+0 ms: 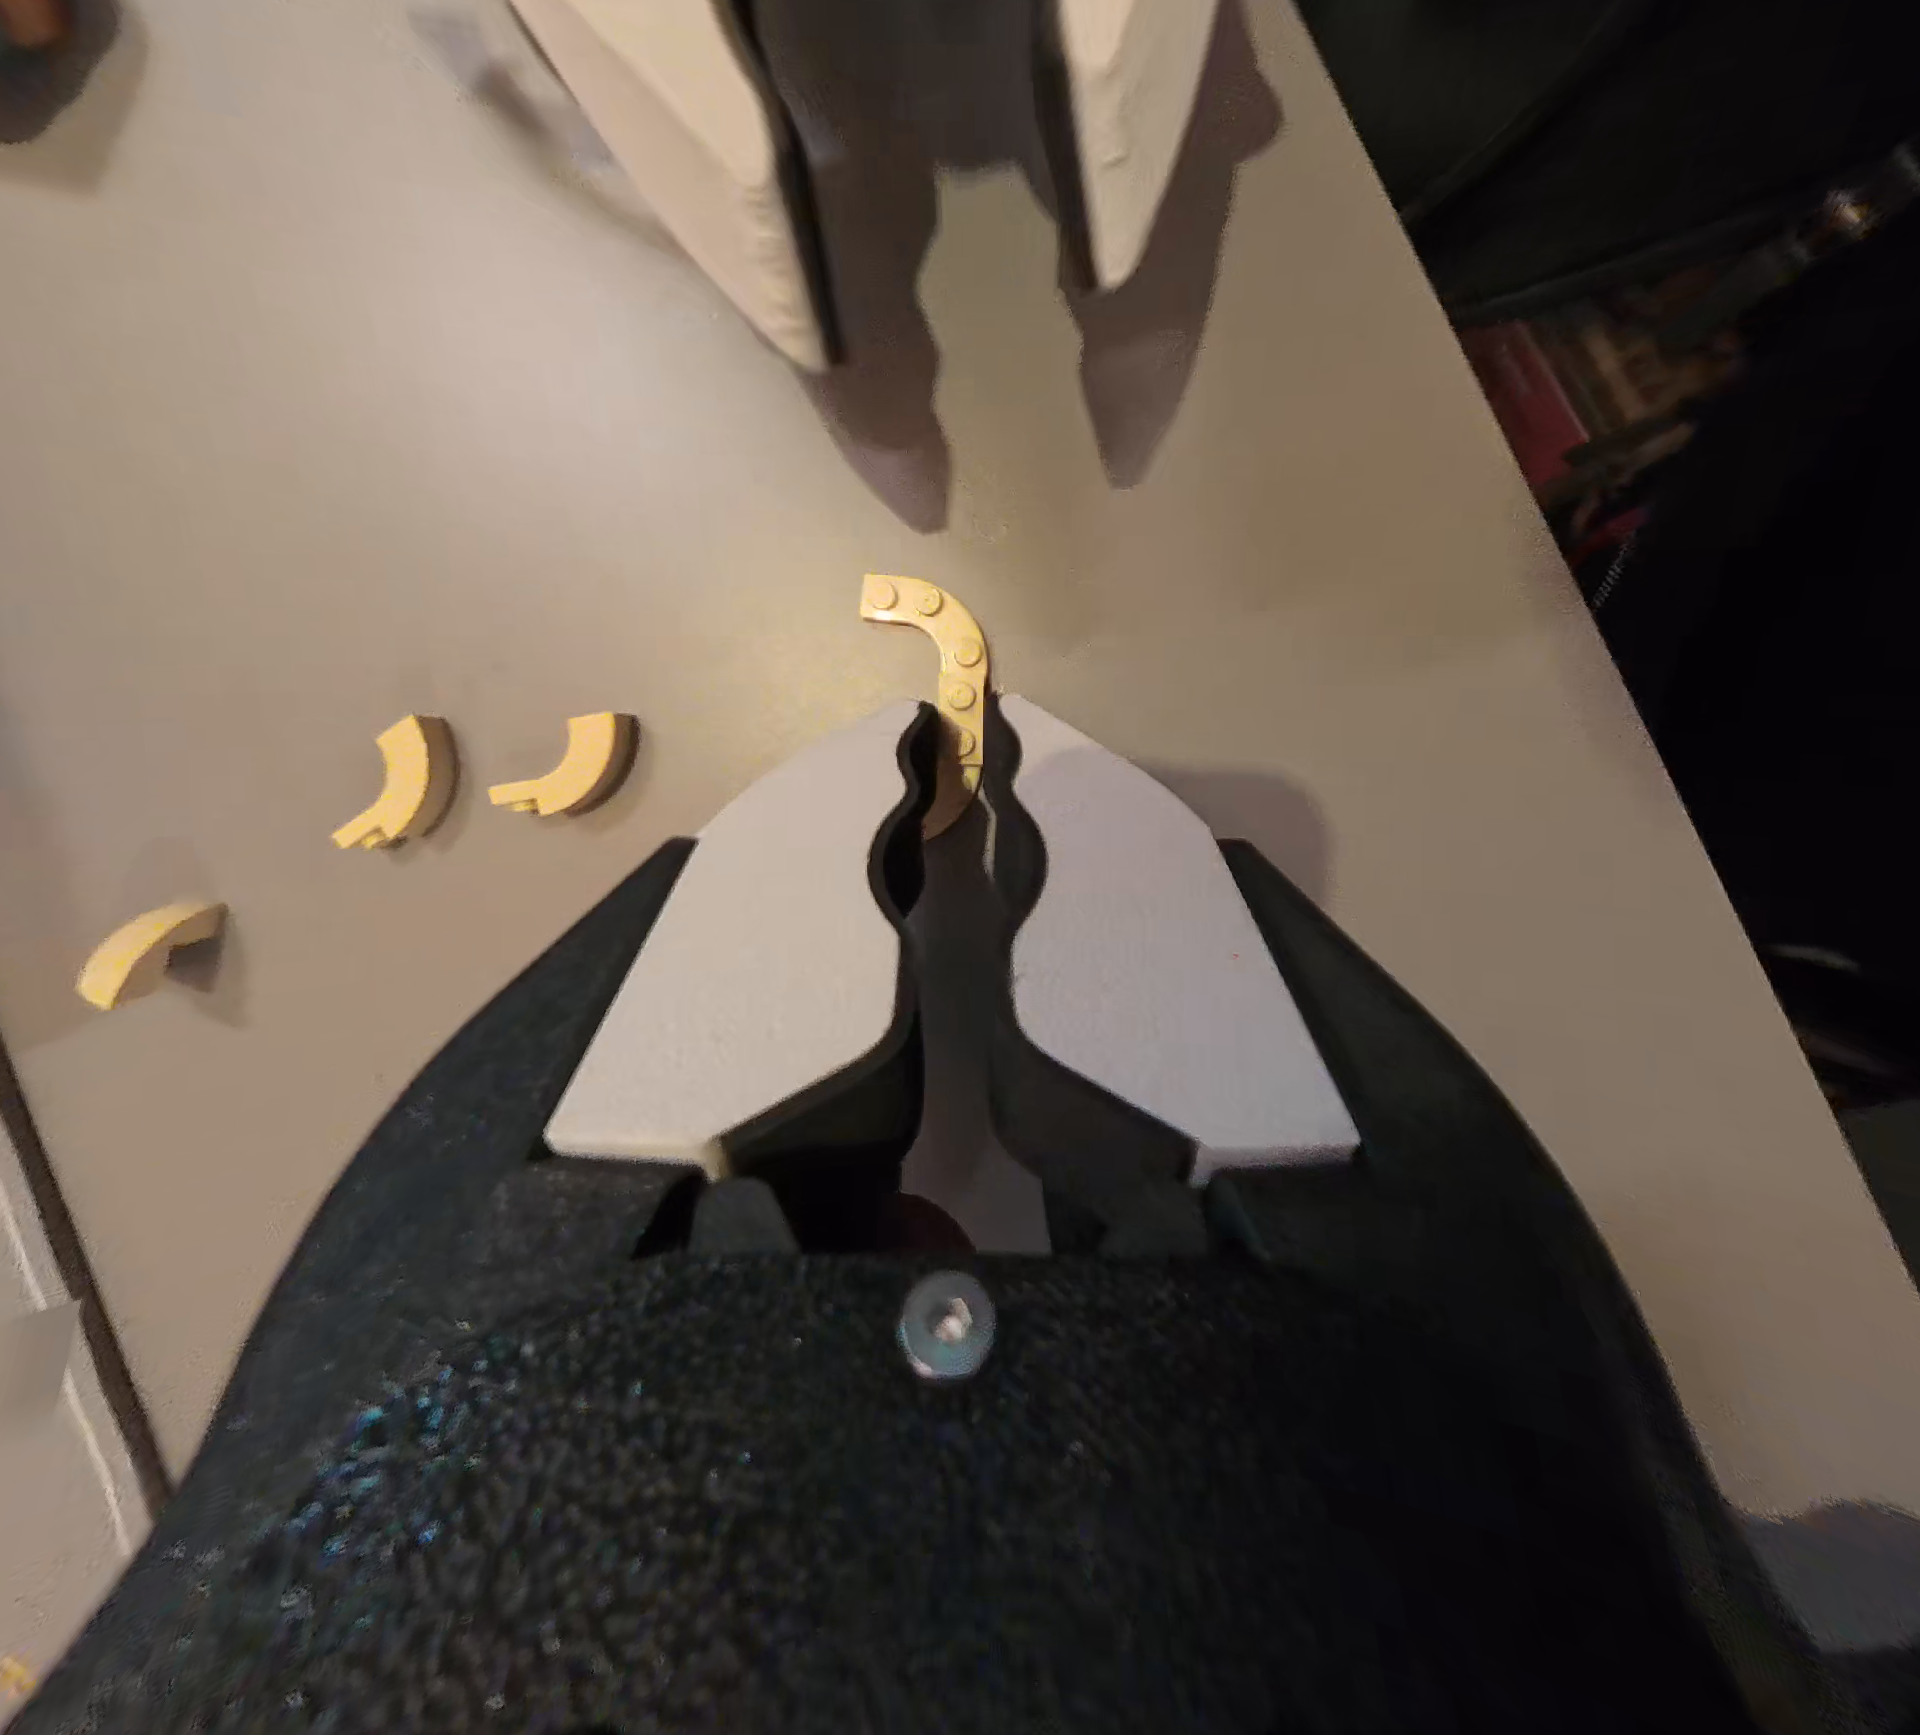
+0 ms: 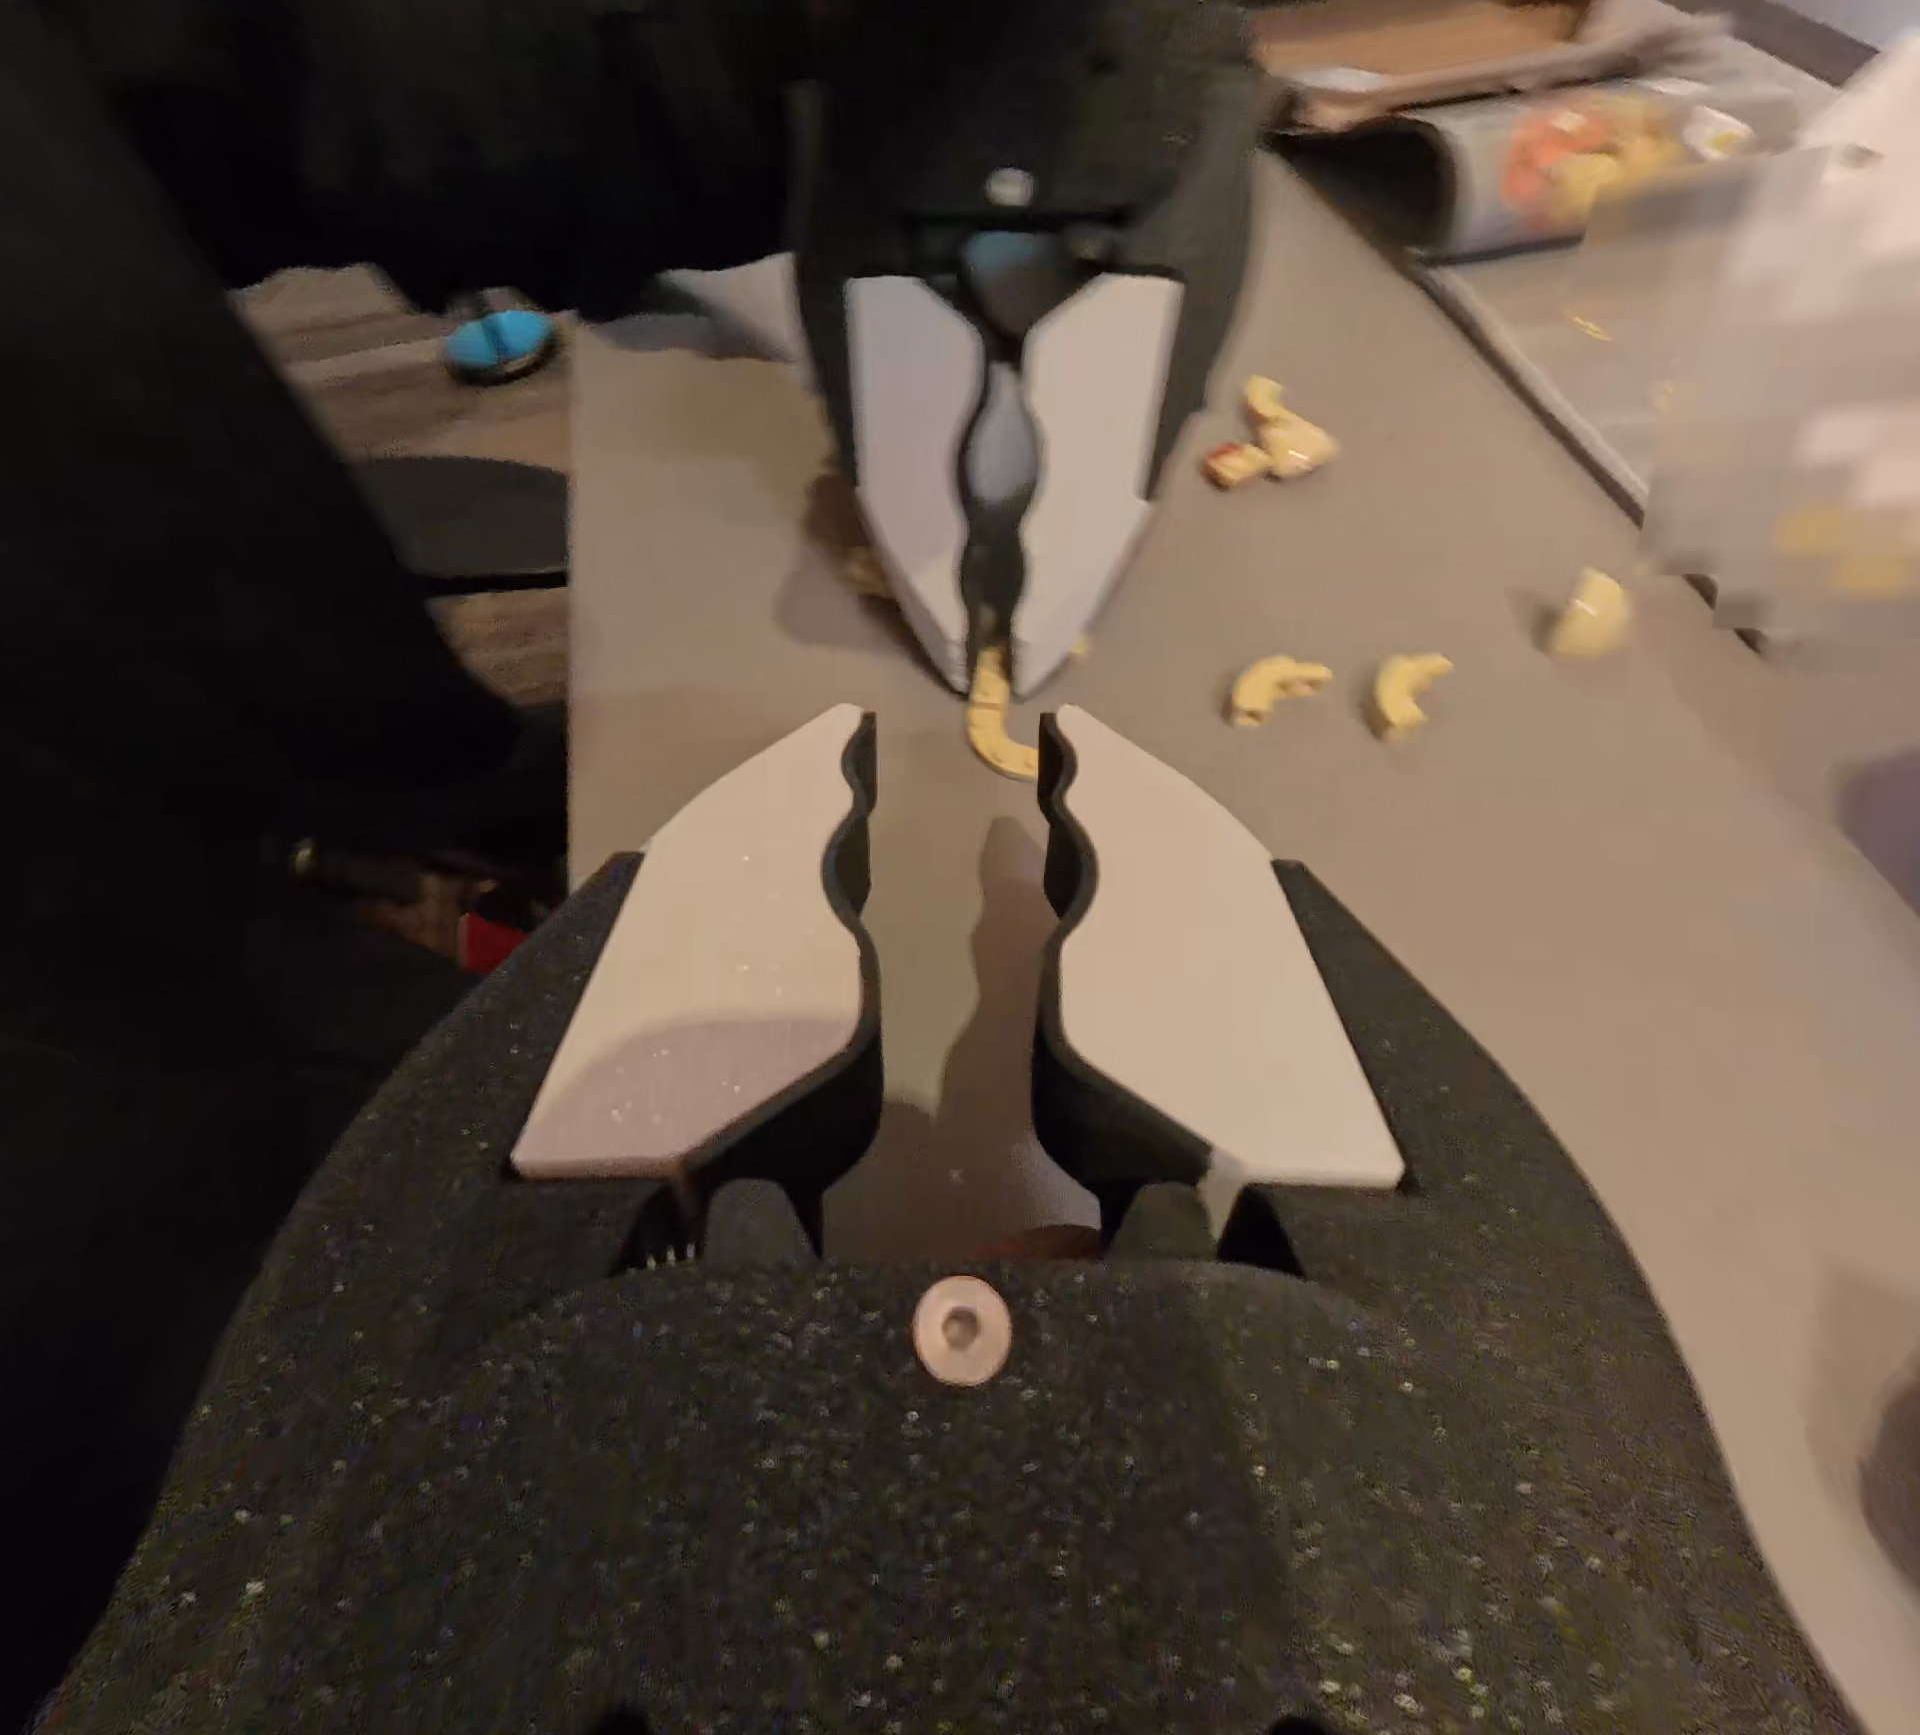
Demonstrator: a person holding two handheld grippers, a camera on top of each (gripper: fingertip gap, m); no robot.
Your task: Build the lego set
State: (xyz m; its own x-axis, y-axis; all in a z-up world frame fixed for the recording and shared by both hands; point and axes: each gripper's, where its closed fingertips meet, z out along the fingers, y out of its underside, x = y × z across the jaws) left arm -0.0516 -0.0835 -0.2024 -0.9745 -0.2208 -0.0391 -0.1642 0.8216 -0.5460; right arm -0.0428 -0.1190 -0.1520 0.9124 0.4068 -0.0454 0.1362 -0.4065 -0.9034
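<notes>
My left gripper (image 1: pixel 961 709) is shut on one end of a thin tan curved plate with studs (image 1: pixel 951 646). The plate's hooked free end sticks out ahead of the fingertips, over the grey table (image 1: pixel 520 438). The right wrist view shows the same grip: the left gripper (image 2: pixel 987 677) pinches the plate (image 2: pixel 992 724) at its tips. My right gripper (image 2: pixel 956 729) is open and empty. It faces the left gripper, and the plate's free end lies close to its right fingertip (image 2: pixel 1060 729) without being held. The right gripper also shows in the left wrist view (image 1: pixel 956 314).
Three tan curved bricks (image 1: pixel 410 776) (image 1: pixel 577 766) (image 1: pixel 145 953) lie on the table to the left. More tan pieces lie farther off (image 2: pixel 1273 438) (image 2: pixel 1590 615). A rolled booklet (image 2: pixel 1538 168) lies at the back right. The table edge (image 1: pixel 1507 490) runs along the right. The tips of one gripper are about 6 cm away from the tips of the other.
</notes>
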